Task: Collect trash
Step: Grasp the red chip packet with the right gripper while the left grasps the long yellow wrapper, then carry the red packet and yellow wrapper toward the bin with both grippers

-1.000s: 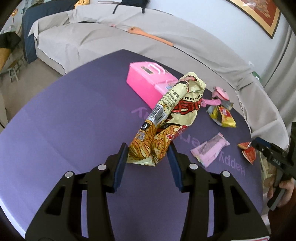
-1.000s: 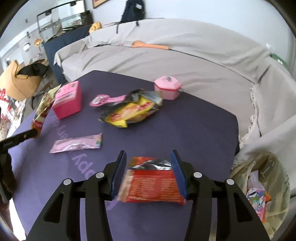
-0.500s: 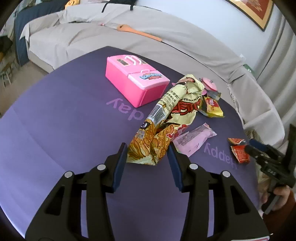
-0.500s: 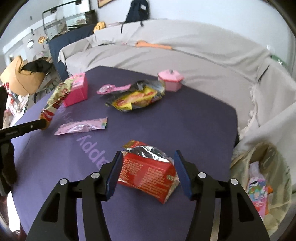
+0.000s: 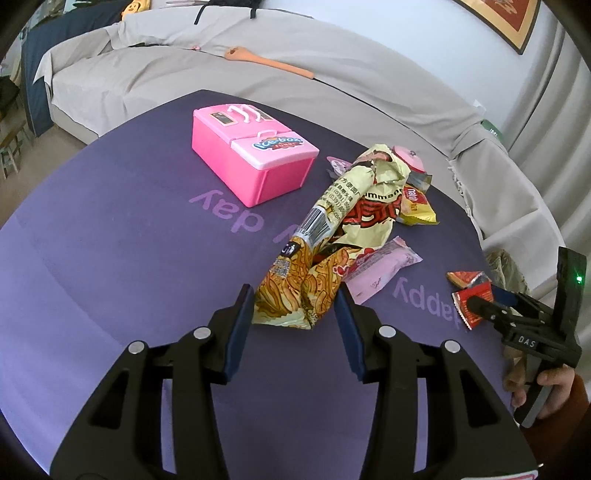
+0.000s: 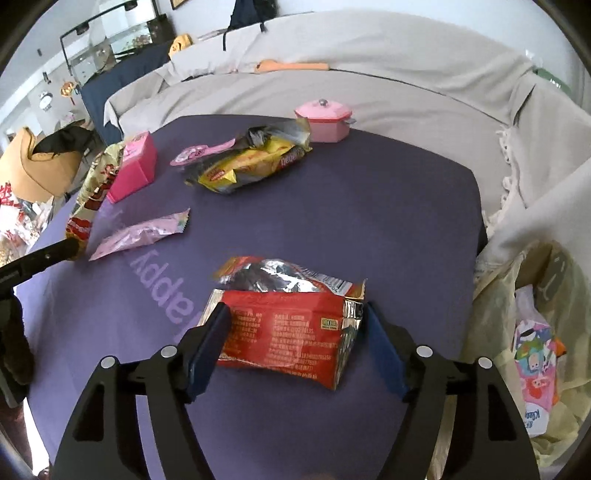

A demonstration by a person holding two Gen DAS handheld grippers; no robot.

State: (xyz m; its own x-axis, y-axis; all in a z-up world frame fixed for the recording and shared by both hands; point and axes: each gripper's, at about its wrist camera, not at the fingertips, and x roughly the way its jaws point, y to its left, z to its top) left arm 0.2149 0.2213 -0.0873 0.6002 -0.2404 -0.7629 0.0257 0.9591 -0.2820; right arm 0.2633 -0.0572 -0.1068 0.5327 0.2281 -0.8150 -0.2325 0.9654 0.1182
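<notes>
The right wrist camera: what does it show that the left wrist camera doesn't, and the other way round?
Only the right wrist view shows the trash bag beside the table, with rubbish already inside, and the whole pink toy pot.

Only the left wrist view shows the framed picture on the wall and the hand holding the right gripper.

Both show the purple table, the pink toy box, the pink wrapper, the noodle bag held in the left gripper, and the red wrapper between the right gripper's opening jaws.
</notes>
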